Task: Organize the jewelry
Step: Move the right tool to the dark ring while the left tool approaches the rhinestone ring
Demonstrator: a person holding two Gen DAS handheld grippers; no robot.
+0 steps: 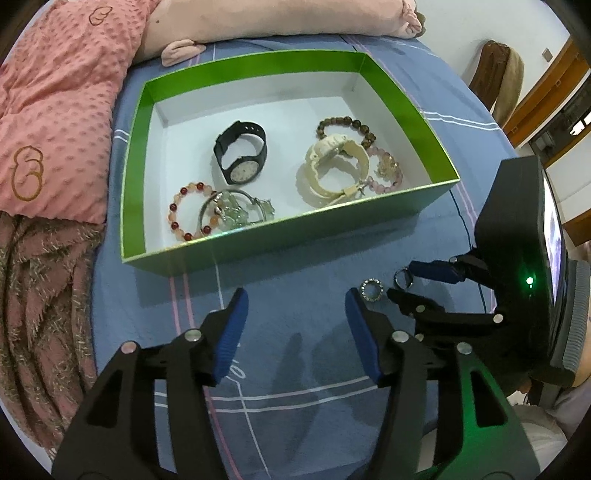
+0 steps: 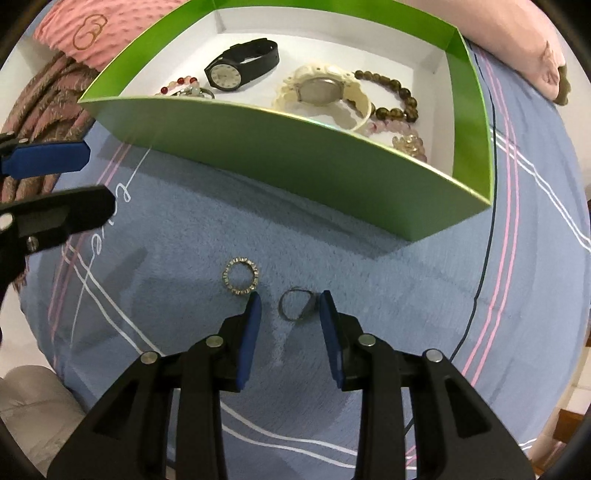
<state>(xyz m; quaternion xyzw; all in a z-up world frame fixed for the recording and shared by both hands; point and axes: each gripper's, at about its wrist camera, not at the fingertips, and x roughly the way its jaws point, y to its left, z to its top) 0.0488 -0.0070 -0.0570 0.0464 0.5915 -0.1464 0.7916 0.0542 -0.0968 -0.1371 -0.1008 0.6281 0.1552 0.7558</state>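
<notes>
Both pairs of jaws stand apart: the left gripper hovers wide over bare blue bedspread in front of the green box, holding nothing, while the right gripper straddles a dark plain ring without yet pinching it; its right pad looks to be touching or just beside the ring's edge, and I cannot tell which. Counting from the box's left side to its right: one red-and-peach bead bracelet, one silver bangle with pale green charms, one black watch, one cream watch, one brown bead bracelet, and one pink bead bracelet, which makes two watches, three bead bracelets and one bangle, all lying on the white floor of the box. Outside the box, near its front right corner, two rings lie on the bedspread: a stone-set silver ring just left of the right gripper's left finger, and the dark ring between the fingers. The box's rear half is bare white floor, and its walls stand upright all round. A pink dotted blanket lies left of the box and a pink plush toy behind it; the bedspread in front of the box is open.
</notes>
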